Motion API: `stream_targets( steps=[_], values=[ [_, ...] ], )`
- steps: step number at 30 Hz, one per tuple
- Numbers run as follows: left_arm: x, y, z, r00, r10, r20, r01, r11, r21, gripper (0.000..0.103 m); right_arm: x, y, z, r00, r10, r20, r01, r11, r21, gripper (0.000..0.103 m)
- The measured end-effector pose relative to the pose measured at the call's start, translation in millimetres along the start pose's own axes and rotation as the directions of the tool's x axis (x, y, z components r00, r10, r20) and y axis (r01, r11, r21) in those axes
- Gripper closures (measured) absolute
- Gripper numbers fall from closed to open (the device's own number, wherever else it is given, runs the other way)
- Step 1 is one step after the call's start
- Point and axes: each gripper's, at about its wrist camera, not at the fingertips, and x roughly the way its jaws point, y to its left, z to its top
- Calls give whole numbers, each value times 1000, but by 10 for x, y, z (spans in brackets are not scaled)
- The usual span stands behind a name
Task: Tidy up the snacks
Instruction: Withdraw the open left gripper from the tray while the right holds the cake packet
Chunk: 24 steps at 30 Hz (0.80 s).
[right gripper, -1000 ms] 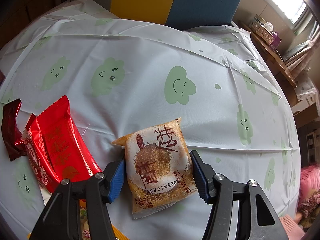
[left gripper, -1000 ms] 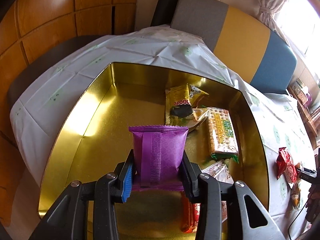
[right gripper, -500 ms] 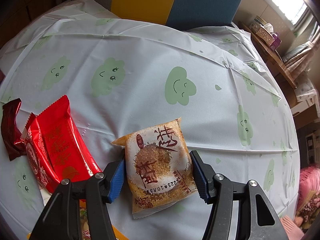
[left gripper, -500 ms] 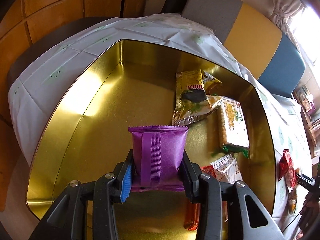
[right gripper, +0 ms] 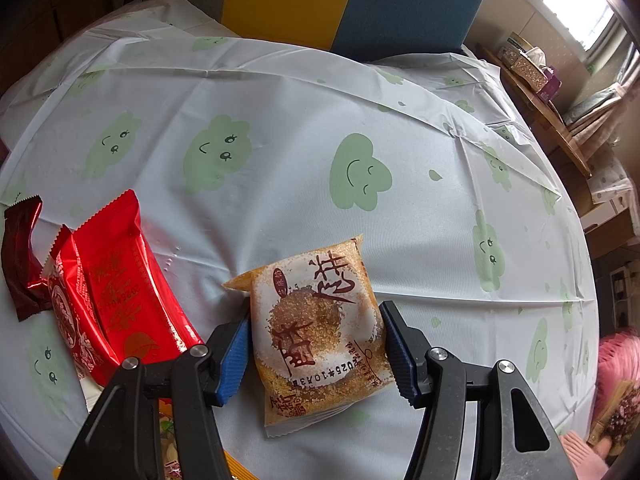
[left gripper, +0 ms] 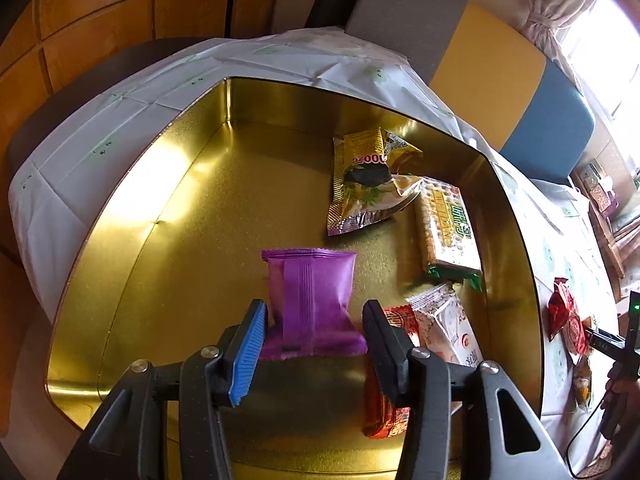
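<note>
In the left wrist view, a purple snack packet [left gripper: 310, 300] lies on the floor of a gold tin [left gripper: 132, 216]. My left gripper [left gripper: 314, 340] is open, its fingers standing apart on either side of the packet's near end. In the right wrist view, an orange-and-white pastry packet [right gripper: 316, 328] lies on the tablecloth between the fingers of my right gripper [right gripper: 314, 354]. The pads sit at the packet's sides, and the packet rests flat on the cloth.
The tin also holds a yellow packet [left gripper: 368, 176], a green-ended cracker pack [left gripper: 446, 228], a white packet [left gripper: 448, 328] and an orange one [left gripper: 384, 408]. Red packets [right gripper: 116, 292] and a dark red one [right gripper: 20, 256] lie on the cloud-print cloth [right gripper: 280, 120]. Chairs [right gripper: 348, 0] stand behind the table.
My left gripper has opened and let go of the purple packet, which now lies in the tin. The left view has also shifted over the tin. The right gripper has not moved.
</note>
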Motion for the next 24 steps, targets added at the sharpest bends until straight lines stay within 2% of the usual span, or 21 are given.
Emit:
stream_targets(
  steps=[6, 14, 24],
  values=[
    [-136, 6, -48, 998, 33, 49, -33, 999, 4, 53, -12, 14, -11, 1000, -6, 5, 6, 1000, 3, 42],
    [-363, -95, -153, 993, 51, 110, -58, 997, 54, 53, -29, 30, -21, 1000, -12, 8, 12, 1000, 5, 43],
    [-556, -332, -255, 983, 13, 185, -36, 992, 123, 53, -31, 26, -38, 1000, -14, 11, 14, 1000, 26, 43]
  ],
)
